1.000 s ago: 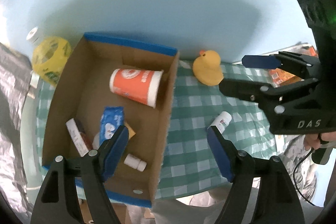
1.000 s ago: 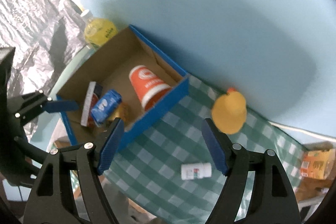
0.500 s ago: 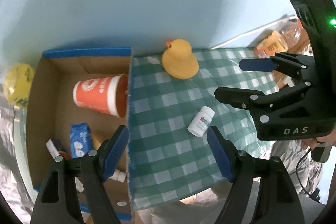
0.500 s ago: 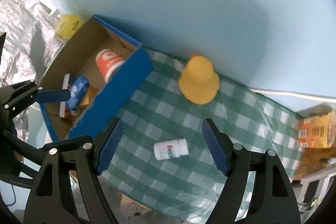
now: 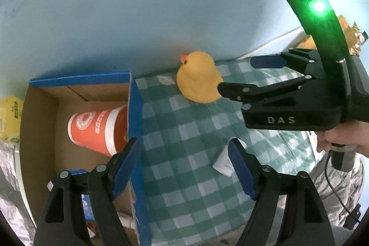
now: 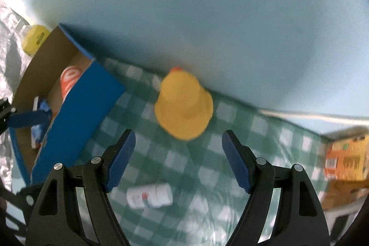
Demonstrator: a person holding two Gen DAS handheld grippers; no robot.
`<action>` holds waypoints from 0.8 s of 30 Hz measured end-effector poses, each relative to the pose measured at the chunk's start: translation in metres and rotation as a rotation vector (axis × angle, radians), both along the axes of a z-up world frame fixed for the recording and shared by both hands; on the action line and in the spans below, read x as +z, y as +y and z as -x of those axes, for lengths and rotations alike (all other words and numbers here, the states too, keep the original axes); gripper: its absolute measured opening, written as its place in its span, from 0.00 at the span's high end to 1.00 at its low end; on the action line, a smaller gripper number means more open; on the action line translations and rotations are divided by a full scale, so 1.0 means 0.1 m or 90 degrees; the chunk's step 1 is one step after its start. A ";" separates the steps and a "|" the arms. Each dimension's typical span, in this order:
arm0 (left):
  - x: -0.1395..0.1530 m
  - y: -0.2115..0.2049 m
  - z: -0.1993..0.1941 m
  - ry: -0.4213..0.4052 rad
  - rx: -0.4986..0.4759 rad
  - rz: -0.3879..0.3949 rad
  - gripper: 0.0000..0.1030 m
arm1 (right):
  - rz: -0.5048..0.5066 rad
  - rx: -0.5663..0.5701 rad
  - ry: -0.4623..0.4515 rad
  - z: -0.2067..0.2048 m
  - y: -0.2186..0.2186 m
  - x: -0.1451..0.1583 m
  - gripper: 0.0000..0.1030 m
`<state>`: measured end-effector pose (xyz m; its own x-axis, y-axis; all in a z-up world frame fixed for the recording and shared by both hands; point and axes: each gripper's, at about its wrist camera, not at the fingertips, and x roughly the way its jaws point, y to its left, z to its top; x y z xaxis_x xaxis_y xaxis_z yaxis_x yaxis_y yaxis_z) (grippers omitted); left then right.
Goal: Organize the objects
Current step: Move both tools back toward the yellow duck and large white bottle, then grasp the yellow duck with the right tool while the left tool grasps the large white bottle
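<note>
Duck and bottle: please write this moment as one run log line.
left gripper: open | right gripper: open, near duck | bottle: lying on cloth | cup: in box

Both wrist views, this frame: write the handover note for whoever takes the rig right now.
Left gripper: open, empty, over the box's right wall.
Right gripper: open, empty, pointed at the rubber duck.
Cardboard box holds the orange cup on its side and some small packets.
On the checked cloth, outside the box: the duck by the back wall, and the white pill bottle lying on its side.
Left: duck and bottle into the box.
</note>
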<state>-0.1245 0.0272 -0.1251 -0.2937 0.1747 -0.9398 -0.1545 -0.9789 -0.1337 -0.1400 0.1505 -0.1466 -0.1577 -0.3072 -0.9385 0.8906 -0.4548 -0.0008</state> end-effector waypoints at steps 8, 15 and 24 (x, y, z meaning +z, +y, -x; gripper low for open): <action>-0.18 0.00 0.07 -0.009 0.013 -0.002 0.23 | -0.003 0.034 0.035 0.14 -0.34 -0.31 0.24; -0.27 0.02 0.12 -0.032 0.020 -0.012 0.23 | -0.016 0.069 0.059 0.11 -0.48 -0.55 0.25; -0.31 0.09 0.08 -0.049 -0.002 -0.026 0.19 | -0.023 0.098 0.078 0.04 -0.55 -0.66 0.47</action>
<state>-0.1325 0.0362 -0.1558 -0.2202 0.2138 -0.9517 -0.1449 -0.9720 -0.1849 -0.1437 0.0954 -0.2131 -0.2247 -0.3023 -0.9264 0.9420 -0.3105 -0.1272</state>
